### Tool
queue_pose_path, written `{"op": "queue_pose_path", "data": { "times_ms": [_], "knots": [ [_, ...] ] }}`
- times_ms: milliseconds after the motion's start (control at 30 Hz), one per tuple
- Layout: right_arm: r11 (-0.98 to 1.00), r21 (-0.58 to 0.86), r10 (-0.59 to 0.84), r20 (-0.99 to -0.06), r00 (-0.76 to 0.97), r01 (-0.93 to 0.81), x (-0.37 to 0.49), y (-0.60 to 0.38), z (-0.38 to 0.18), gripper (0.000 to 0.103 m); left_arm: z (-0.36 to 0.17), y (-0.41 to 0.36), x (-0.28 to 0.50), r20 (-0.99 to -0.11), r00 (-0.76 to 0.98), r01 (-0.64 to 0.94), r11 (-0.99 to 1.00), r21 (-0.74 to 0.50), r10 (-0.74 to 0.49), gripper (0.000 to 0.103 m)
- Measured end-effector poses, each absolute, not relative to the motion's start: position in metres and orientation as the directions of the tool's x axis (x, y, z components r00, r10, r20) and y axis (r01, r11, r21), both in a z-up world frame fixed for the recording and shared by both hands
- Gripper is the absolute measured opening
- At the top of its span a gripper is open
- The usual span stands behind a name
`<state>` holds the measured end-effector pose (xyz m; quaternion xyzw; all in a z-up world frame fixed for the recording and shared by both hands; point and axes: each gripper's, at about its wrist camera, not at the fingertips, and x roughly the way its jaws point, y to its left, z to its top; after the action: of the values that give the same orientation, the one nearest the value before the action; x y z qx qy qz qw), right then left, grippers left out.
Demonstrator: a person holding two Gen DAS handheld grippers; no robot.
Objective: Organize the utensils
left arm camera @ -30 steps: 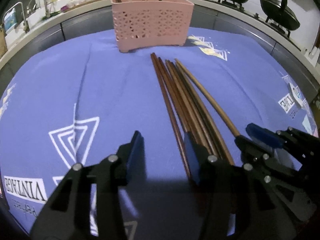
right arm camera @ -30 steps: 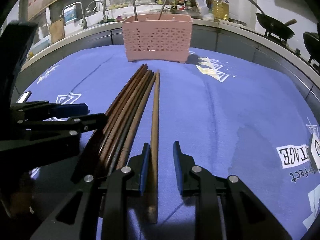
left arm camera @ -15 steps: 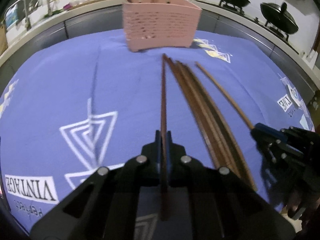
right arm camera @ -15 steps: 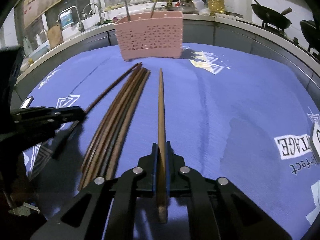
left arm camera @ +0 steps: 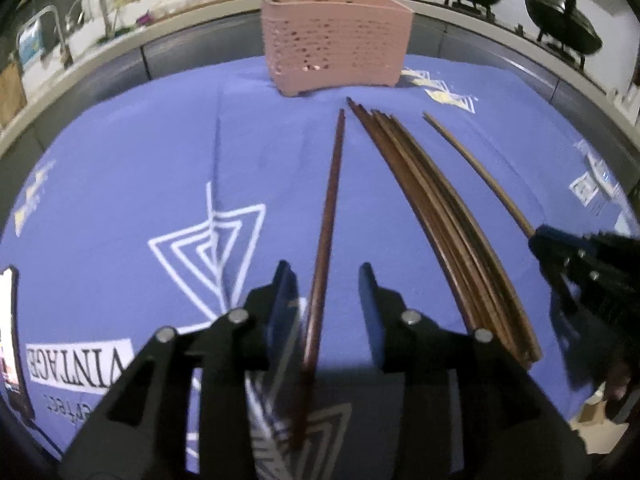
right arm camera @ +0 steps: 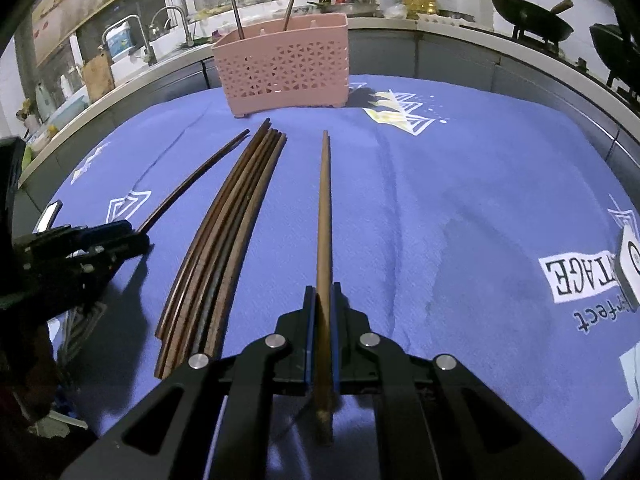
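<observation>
1. Right hand-held gripper (right arm camera: 322,334) is pinching the pale chopstick (right arm camera: 323,216) near its thick end, its tip aimed ahead at the basket, probably so it can go in point-first
2. Left hand-held gripper (left arm camera: 328,300): jaws have just been opening and stand spread, the dark chopstick (left arm camera: 328,216) lying loose between the pads, not pressed; I'd say a regrip
3. Between the two grippers, the chopstick bundle (right arm camera: 224,236) waits side by side on the table's blue cloth (right arm camera: 440,184)
4. Writing on the cloth beside each gripper reads "VINTAGE" (left arm camera: 76,364), upside down from here
5. Far ahead, the pink utensil basket (right arm camera: 280,68) stands upright with two sticks already inside; it's the likely destination
</observation>
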<state>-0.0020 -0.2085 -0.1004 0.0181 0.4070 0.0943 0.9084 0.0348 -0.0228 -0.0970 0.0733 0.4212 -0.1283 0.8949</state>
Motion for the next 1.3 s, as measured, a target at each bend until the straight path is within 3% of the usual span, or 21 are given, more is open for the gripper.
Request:
{"op": "queue_pose_path", "data": {
  "times_ms": [167,267,433,967,1133,1300],
  "knots": [
    [0.98,0.119,0.195,-0.737,0.647,-0.161,0.01,-0.205,-0.099,0.008,-0.097,-0.023,0.034,-0.764,0.622,0.299,0.954,0.026,-0.174,0.033],
    [0.979,0.12,0.199,-0.73,0.654,-0.165,0.014,-0.204,-0.1,0.008,-0.097,-0.021,0.033,-0.759,0.623,0.307,0.951,0.017,-0.188,0.008],
    [0.976,0.13,0.213,-0.723,0.658,-0.173,0.013,-0.208,-0.101,0.007,-0.096,-0.016,0.032,-0.761,0.614,0.315,0.949,-0.011,-0.212,0.007],
    [0.977,0.178,0.21,-0.734,0.646,-0.116,-0.014,-0.228,-0.101,0.008,-0.098,0.013,0.001,-0.783,0.583,0.299,0.953,-0.041,-0.216,0.007],
    [0.975,0.193,0.216,-0.726,0.653,-0.108,-0.013,-0.228,-0.102,0.008,-0.097,0.009,0.003,-0.782,0.584,0.3,0.953,-0.04,-0.217,0.028],
    [0.973,0.205,0.222,-0.723,0.654,-0.103,-0.013,-0.229,-0.102,0.008,-0.097,0.006,0.002,-0.779,0.592,0.306,0.952,-0.019,-0.206,0.031]
  ]
}}
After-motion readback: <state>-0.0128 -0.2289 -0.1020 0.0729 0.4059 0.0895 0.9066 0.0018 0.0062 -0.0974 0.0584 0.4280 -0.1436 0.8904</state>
